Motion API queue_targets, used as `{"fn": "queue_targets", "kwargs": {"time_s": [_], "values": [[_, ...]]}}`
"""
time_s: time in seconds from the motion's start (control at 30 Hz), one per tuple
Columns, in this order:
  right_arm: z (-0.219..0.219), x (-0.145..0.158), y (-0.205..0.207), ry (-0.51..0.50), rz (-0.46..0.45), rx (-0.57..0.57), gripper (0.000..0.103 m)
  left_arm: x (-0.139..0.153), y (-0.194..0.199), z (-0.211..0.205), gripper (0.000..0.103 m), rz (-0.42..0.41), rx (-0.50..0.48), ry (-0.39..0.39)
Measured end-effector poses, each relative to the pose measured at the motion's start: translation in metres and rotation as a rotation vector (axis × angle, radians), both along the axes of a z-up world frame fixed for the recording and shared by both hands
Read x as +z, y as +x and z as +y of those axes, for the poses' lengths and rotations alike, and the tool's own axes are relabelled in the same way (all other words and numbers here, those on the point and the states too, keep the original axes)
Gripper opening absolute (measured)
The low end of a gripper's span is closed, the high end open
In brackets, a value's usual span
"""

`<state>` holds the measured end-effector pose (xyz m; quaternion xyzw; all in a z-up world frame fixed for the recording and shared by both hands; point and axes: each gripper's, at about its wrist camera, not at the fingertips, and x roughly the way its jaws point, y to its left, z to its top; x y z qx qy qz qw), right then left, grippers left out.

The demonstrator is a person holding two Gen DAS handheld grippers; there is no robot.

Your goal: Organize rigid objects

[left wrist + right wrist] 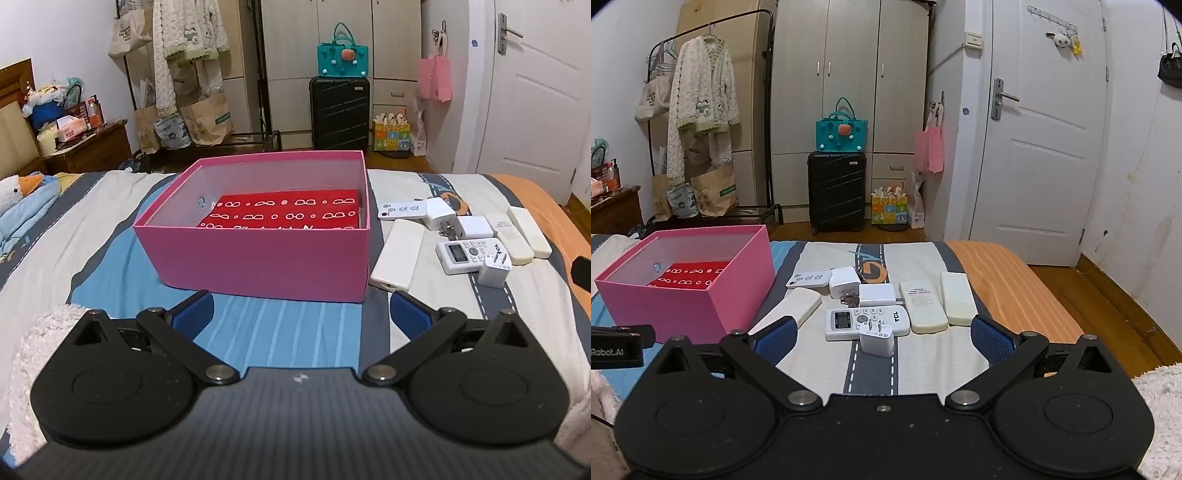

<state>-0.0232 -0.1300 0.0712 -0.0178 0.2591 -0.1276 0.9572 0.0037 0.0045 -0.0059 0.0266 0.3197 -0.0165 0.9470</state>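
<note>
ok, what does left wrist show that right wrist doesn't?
Left wrist only: the nightstand and the stuffed duck on the left, plus more of the red box inside the pink box.
Right wrist only: the full door, a black bag on the wall, the orange part of the bed.
Both: the pink box, the white remotes and chargers, the suitcase, each camera's own open tool.

Remotes (867,324), chargers (876,339) beside pink box (701,295)
</note>
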Motion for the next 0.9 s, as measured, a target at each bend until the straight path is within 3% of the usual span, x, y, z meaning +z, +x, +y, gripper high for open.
{"fn": "queue_targets", "kwargs": {"time_s": [0.9], "values": [[0.0059,-0.006,-0.0018,-0.03,-0.008,0.021,0.102,0.0024,-0.0027,-0.0028,0.103,-0.008,-0.018,-0.012]]}}
